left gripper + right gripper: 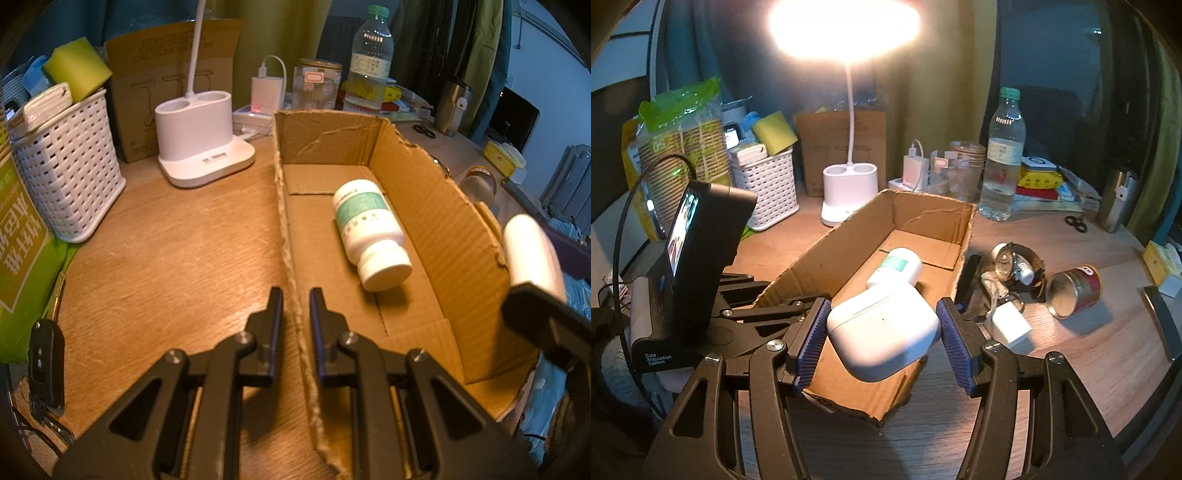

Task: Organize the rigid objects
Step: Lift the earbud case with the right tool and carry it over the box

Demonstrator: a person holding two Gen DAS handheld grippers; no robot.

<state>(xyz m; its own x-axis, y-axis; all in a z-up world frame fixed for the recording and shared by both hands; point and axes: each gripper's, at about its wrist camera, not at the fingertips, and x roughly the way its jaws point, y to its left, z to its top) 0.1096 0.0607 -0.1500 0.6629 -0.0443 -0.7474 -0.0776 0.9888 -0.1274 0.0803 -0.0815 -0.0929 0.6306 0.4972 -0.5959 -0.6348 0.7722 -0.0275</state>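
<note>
Nearest the lens, my right gripper (882,341) holds a white earbud case (882,338) between its blue ribbed pads (812,345), above the near end of the cardboard box (812,266); the left pad touches the case, while the right pad's contact cannot be judged. At my left gripper (295,314) the jaws are closed to a narrow slot astride the box's left wall, with the ragged wall edge running between them; whether the pads pinch it I cannot tell. Farther in, a white pill bottle (371,234) lies on its side on the box floor, cap toward me. To the right of the box, on the wooden desk (166,258), lie a wristwatch (1015,264), a small white charger (1012,326) and a tipped red can (1075,291). At far left stands a white woven basket (70,170); beyond the box, a white lamp base (201,140) and a clear water bottle (1003,155).
</note>
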